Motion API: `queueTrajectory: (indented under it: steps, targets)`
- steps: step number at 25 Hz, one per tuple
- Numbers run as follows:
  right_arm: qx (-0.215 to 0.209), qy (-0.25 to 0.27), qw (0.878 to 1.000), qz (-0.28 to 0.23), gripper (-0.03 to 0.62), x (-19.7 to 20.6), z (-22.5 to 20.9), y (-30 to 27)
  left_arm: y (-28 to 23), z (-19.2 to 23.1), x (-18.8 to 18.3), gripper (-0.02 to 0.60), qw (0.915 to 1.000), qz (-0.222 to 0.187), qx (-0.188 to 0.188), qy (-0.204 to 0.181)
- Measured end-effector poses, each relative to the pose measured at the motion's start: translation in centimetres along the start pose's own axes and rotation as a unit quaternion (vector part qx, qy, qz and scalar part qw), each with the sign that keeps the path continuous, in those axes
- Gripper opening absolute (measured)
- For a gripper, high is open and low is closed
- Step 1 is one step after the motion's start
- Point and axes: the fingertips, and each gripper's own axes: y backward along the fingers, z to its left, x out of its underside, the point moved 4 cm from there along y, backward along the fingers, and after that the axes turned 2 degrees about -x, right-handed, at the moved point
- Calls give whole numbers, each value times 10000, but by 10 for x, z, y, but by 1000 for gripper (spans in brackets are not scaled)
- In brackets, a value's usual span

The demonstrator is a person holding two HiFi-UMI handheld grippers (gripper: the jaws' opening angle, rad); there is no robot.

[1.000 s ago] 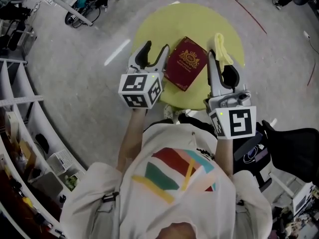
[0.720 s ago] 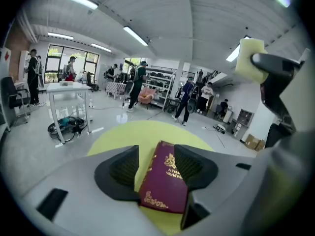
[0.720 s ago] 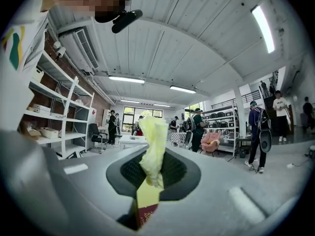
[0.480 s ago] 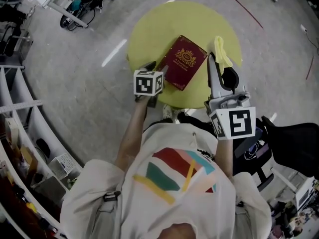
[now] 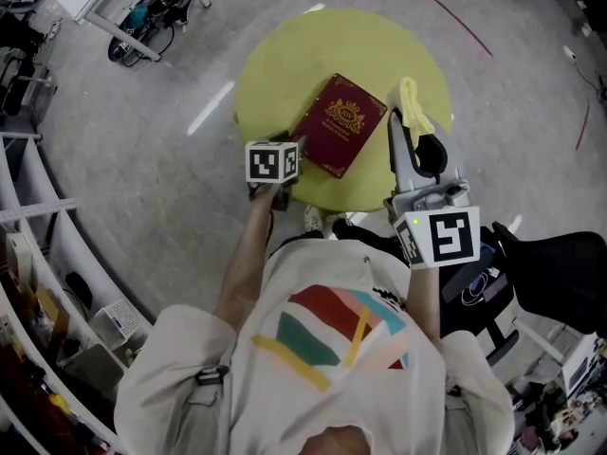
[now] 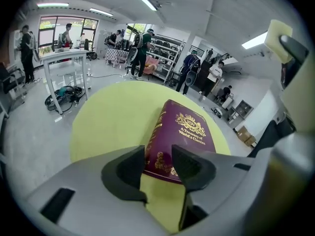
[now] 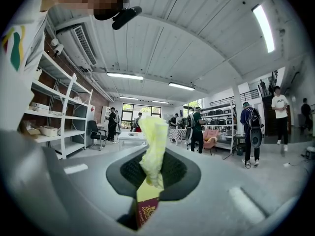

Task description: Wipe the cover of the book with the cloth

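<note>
A maroon book (image 5: 341, 126) with a gold crest lies flat on the round yellow table (image 5: 285, 55). My left gripper (image 5: 286, 148) is low at the book's near left corner. In the left gripper view the book (image 6: 189, 132) pokes its near corner between the jaws of that gripper (image 6: 157, 163). They are closing, and the pads stand just clear of the cover and spine. My right gripper (image 5: 403, 126) hovers at the table's right rim, shut on a pale yellow cloth (image 5: 413, 110). That cloth (image 7: 153, 146) sticks up from the right gripper (image 7: 152, 173).
The table stands on a grey floor. Shelving (image 5: 38, 226) runs down the left, a cart with cables (image 5: 142, 22) sits at the upper left, and a black chair (image 5: 560, 287) is at my right. Several people stand far off in both gripper views.
My left gripper has dropped and moved forward to the book's near left corner, and its jaws look narrower. The right gripper with the cloth has barely shifted.
</note>
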Motion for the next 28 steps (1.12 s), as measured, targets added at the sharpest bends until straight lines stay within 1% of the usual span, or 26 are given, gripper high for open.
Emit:
queueTrajectory:
  steps: [5, 9, 12, 16, 19, 22, 24, 26, 28]
  targets:
    - [-30, 36, 10000, 52, 31, 2, 0, 0, -2, 2, 1, 179, 10000, 80, 24, 45]
    - [-21, 46, 9999, 112, 31, 7, -2, -1, -3, 3, 3, 178, 9999, 32, 139, 12]
    - [122, 131, 9994, 280, 31, 11, -10, -4, -3, 4, 2, 175, 9998, -1, 202, 27]
    - [418, 264, 9960, 743, 31, 30, -27, -13, -4, 3, 1, 173, 9998, 19, 197, -9]
    - [455, 338, 9924, 1096, 30, 49, -40, -23, -4, 3, 3, 173, 9998, -8, 185, 3]
    - [399, 438, 9860, 1558, 30, 74, -51, -39, -5, 3, 3, 173, 9999, -22, 126, -11]
    - [331, 512, 9784, 1977, 29, 95, -56, -49, -4, 3, 3, 173, 9999, 14, 104, -15]
    - [235, 621, 9678, 2429, 29, 115, -59, -56, -4, 3, 3, 173, 9999, 69, 126, -1]
    - [157, 741, 9577, 2776, 29, 131, -62, -62, -4, 3, 1, 173, 9998, 112, 166, 28]
